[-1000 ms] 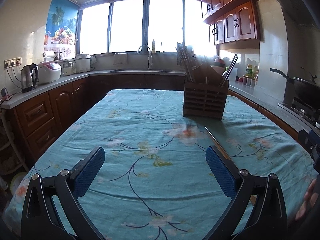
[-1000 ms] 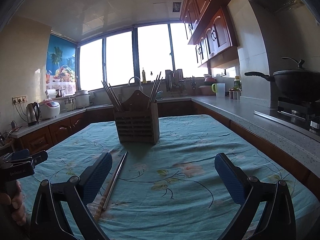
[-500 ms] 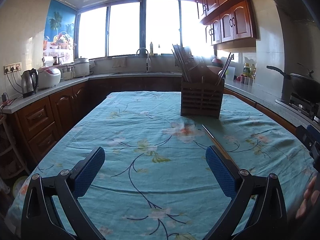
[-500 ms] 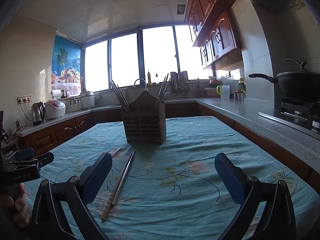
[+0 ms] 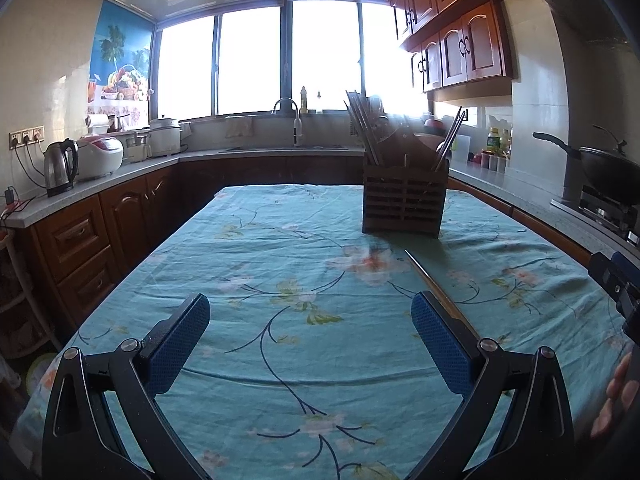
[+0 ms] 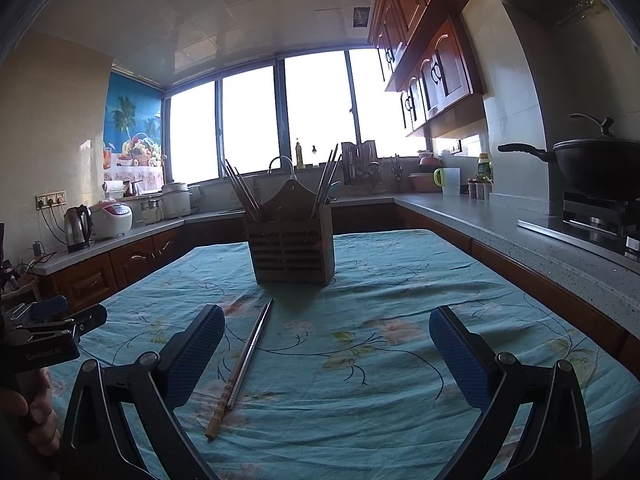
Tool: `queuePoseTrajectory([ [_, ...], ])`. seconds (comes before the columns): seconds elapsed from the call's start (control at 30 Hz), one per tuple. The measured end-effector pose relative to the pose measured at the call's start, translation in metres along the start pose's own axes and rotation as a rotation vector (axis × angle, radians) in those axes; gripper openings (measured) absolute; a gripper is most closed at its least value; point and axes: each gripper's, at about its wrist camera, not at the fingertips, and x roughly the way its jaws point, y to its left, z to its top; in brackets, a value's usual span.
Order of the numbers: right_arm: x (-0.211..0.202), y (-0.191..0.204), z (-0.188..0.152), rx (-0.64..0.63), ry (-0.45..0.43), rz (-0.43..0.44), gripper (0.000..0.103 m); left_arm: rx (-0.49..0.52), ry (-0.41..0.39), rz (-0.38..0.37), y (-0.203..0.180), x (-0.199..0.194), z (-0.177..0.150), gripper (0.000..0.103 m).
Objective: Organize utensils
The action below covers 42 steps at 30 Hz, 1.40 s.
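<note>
Left gripper (image 5: 310, 322) with blue pads spread, empty, right gripper (image 6: 326, 336) likewise spread, slatted brown wooden utensil holder (image 6: 291, 250) upright on teal floral tablecloth (image 6: 400, 280), 2 long chopsticks (image 6: 242, 368) lying near it, small white lettering on the black left-gripper body unreadable.

A: Right gripper (image 6: 326, 342) hung above the tablecloth (image 6: 400, 280), fingers spread wide, nothing between them.

B: And the chopsticks (image 6: 242, 368)?

A: Lay flat just in front of the wooden holder (image 6: 290, 250), near the gripper's left finger.
</note>
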Motion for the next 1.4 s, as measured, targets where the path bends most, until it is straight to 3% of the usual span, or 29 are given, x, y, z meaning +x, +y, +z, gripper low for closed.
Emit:
queuePoseTrajectory([
  [1.4,-0.0029,0.0034,0.0,0.003,-0.015,0.003,0.103,0.005,-0.03,0.031,-0.0025,-0.0047,-0.0016,0.103],
])
